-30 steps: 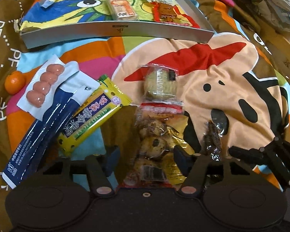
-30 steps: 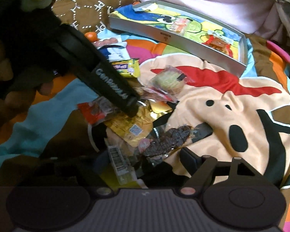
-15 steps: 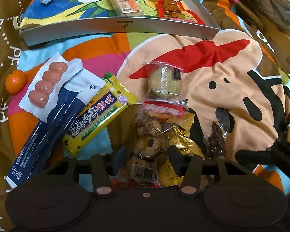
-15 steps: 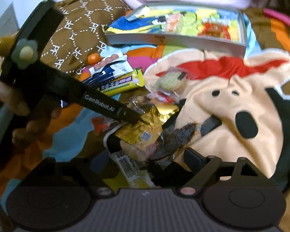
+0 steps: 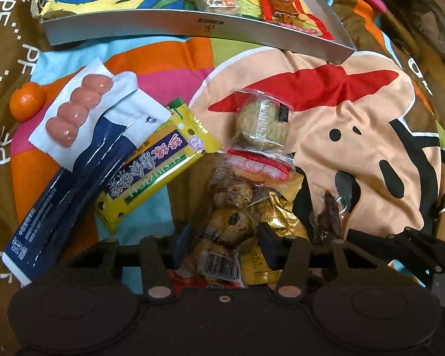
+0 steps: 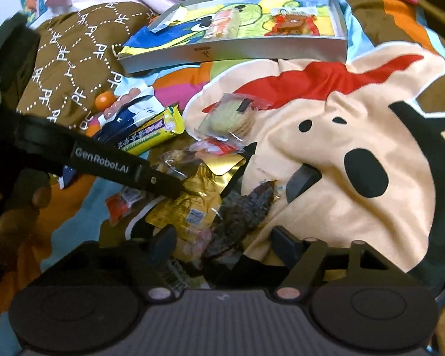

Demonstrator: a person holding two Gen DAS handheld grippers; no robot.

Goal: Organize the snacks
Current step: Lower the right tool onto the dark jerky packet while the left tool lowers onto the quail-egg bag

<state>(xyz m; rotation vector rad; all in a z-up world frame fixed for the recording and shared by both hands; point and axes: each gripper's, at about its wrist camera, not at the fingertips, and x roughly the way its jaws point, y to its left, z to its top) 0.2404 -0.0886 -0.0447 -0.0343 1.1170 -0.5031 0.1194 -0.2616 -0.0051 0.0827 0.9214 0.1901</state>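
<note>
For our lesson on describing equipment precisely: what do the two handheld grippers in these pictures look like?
The left gripper is matte black with flat dark fingers, two round housings and copper-coloured pivot pins. In the right wrist view its long black side carries white "GenRobot.AI" lettering. The right gripper has the same shape, but a ribbed grey body between its black housings. No cables or sleeves show.

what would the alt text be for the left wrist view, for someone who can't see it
The left gripper, its jaws just closing, straddles a clear pack of speckled eggs in a snack pile on a cartoon-print blanket. A yellow bar, a blue packet, a sausage pack and a small orange lie left; a grey tray with two snacks sits behind.
</note>
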